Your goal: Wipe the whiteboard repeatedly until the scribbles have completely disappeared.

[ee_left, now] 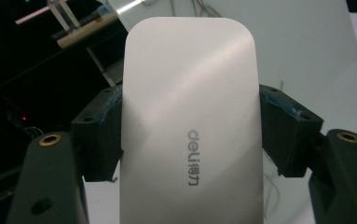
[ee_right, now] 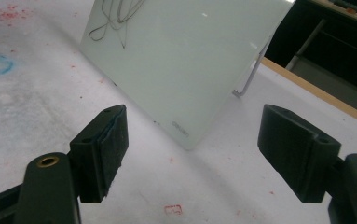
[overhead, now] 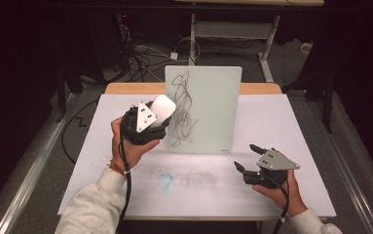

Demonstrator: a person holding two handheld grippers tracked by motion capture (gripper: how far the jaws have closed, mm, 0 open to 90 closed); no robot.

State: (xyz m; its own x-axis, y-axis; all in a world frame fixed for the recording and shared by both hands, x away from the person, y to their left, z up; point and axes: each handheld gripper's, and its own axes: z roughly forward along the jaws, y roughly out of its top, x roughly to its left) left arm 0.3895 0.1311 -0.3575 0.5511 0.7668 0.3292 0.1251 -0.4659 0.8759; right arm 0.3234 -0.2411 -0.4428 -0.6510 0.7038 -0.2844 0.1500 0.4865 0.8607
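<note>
white eraser (ee_left: 190, 126) clamped between left gripper (ee_left: 190, 135) jaws.

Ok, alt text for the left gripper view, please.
A white eraser marked "deli" is clamped between the left gripper's two black jaws. Behind it stands a pale glass board.

Pale tones marked with black, blue and red

The eraser (ee_left: 190, 126) is plain white with grey lettering, and the board (overhead: 208, 109) is a pale greenish white carrying looping black scribbles. The table (overhead: 281, 122) has a whitish cover with a blue smudged ring and scattered red flecks; its far edge is light wood. Both grippers' jaws are black, and each gripper has a grey three-cornered plate.
</note>
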